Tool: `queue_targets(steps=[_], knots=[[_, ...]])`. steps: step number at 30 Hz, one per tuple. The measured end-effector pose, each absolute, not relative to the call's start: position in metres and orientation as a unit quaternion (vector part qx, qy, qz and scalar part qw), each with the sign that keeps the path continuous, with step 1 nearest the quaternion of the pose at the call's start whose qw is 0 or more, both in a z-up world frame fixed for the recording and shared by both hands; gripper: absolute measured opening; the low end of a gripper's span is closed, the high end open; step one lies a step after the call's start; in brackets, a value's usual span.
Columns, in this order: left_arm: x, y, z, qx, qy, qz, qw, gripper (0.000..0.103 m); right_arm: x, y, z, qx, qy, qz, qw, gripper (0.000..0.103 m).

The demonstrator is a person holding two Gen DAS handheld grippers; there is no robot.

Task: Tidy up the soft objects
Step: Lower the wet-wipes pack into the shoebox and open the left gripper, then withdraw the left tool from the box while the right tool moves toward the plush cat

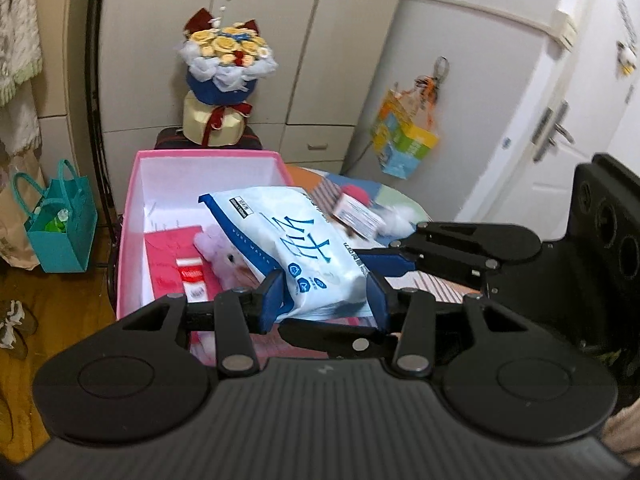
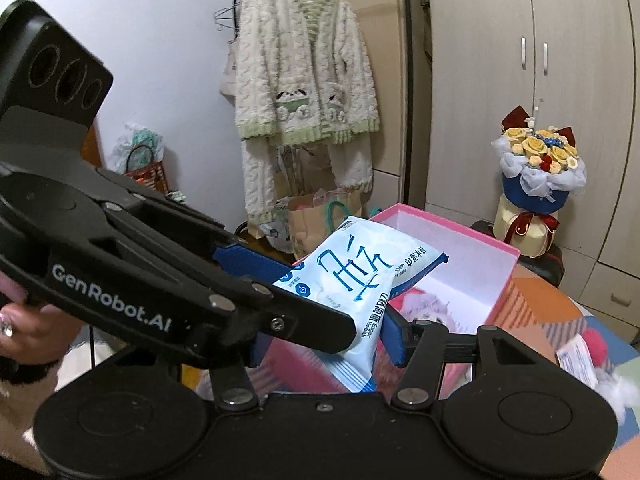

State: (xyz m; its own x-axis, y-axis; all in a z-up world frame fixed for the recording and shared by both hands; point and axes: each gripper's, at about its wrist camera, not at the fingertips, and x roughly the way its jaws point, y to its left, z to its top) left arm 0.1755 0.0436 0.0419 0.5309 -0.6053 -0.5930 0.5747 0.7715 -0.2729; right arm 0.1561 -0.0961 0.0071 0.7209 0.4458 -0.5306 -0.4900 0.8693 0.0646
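A light blue and white wet-wipe pack (image 1: 296,248) hangs over the open pink box (image 1: 132,216). My left gripper (image 1: 326,294) is shut on the pack's near end. My right gripper (image 2: 326,338) also pinches the pack (image 2: 360,276), with its blue fingers (image 2: 394,340) on either side; in the left wrist view it (image 1: 384,258) comes in from the right. Inside the box lie a pale purple plush toy (image 1: 222,254) and a red packet (image 1: 180,264). A red and white plush toy with a tag (image 1: 362,212) lies on the patterned table right of the box.
A paper flower bouquet (image 1: 226,80) stands behind the box (image 2: 500,276). A teal gift bag (image 1: 60,228) sits on the wooden floor at left. A fluffy white and green robe (image 2: 304,88) hangs on the wall. Wardrobe doors (image 1: 280,40) rise behind.
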Motion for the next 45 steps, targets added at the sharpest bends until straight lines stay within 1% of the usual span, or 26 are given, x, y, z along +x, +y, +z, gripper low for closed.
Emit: queue_targets(steps=[8,13,20,25,29,32,36,38,40,42,45], knots=[[0.248,0.047,0.02,-0.071,0.373,-0.318,0.869,0.043,0.227,-0.105,-0.007,0.012,0.301,0.265,0.916,0.062],[0.286,0.046,-0.004,-0.111,0.398,-0.308,0.857,0.043,0.26,-0.105,-0.021,-0.016,0.316,0.262,0.912,0.062],[0.323,0.043,-0.036,-0.162,0.435,-0.289,0.837,0.043,0.298,-0.103,-0.041,-0.095,0.346,0.276,0.892,0.062],[0.341,0.037,-0.052,-0.173,0.453,-0.282,0.828,0.043,0.318,-0.105,-0.052,-0.089,0.376,0.262,0.885,0.062],[0.346,0.034,-0.061,-0.177,0.455,-0.282,0.826,0.043,0.324,-0.107,-0.058,-0.068,0.402,0.239,0.881,0.062],[0.345,0.034,-0.059,-0.169,0.445,-0.273,0.836,0.043,0.321,-0.101,-0.061,-0.083,0.398,0.22,0.887,0.061],[0.329,0.04,-0.044,-0.132,0.415,-0.264,0.861,0.047,0.311,-0.095,-0.061,-0.109,0.391,0.197,0.893,0.063],[0.318,0.045,-0.035,-0.117,0.401,-0.264,0.869,0.049,0.3,-0.095,-0.055,-0.114,0.378,0.195,0.898,0.068],[0.305,0.05,-0.026,-0.102,0.387,-0.261,0.879,0.052,0.293,-0.097,-0.048,-0.11,0.369,0.195,0.902,0.07],[0.29,0.055,-0.016,-0.082,0.372,-0.257,0.888,0.053,0.282,-0.097,-0.039,-0.111,0.359,0.191,0.907,0.07],[0.272,0.062,-0.002,-0.071,0.357,-0.257,0.895,0.058,0.266,-0.098,-0.029,-0.113,0.344,0.188,0.913,0.07]])
